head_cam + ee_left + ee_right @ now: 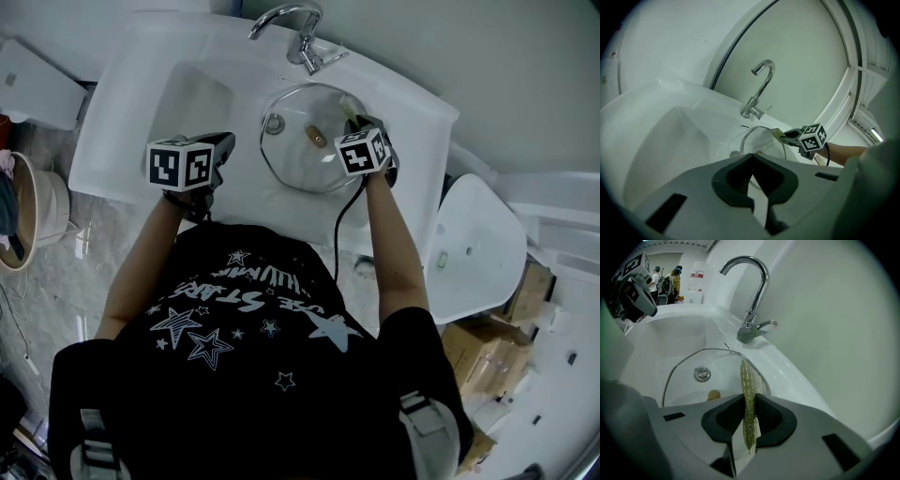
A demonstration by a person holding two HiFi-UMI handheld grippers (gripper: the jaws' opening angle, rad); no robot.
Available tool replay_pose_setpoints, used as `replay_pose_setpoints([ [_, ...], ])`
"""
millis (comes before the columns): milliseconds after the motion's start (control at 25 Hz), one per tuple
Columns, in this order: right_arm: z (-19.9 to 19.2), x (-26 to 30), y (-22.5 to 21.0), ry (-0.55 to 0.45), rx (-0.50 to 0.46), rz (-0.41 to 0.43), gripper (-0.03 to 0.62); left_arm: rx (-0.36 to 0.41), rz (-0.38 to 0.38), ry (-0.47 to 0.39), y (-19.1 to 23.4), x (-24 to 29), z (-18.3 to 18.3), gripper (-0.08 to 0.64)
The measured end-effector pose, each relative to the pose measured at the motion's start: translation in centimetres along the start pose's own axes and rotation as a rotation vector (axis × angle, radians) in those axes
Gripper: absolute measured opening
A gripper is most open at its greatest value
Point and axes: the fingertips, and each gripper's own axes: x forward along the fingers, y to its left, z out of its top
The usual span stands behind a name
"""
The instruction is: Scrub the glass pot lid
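Note:
The glass pot lid (298, 155) lies in the white sink basin (192, 94), its wooden knob (317, 137) facing up; it also shows as the lid (689, 364) over the drain (702, 374). My right gripper (356, 120) hovers at the lid's far right rim, shut on a yellow-green scrub pad (748, 380) that stands on edge against the rim. The left gripper view shows the pad (777, 134) and the right gripper (788, 137). My left gripper (223, 141) is at the basin's near left, apart from the lid, its jaws (751, 157) shut on nothing.
A chrome faucet (295, 28) stands behind the basin, above the lid. A white toilet (478, 244) is to the right, with cardboard boxes (478, 356) beyond it. A round basket (37, 211) sits on the floor at the left. A bottle (696, 282) stands at the sink's far end.

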Motion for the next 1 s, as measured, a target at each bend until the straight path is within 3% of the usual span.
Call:
replay_pose_setpoints([
  [320,-0.3,0.1,-0.2,0.015,-0.090,-0.044,0.067,0.000,-0.005,0.016,-0.2,0.4,-0.1,0.008],
  [1000,-4.5,0.7,3.2,0.115,-0.072,0.009,0.067,-0.026,-0.025,0.038,0.0,1.0,-0.8,0.008],
])
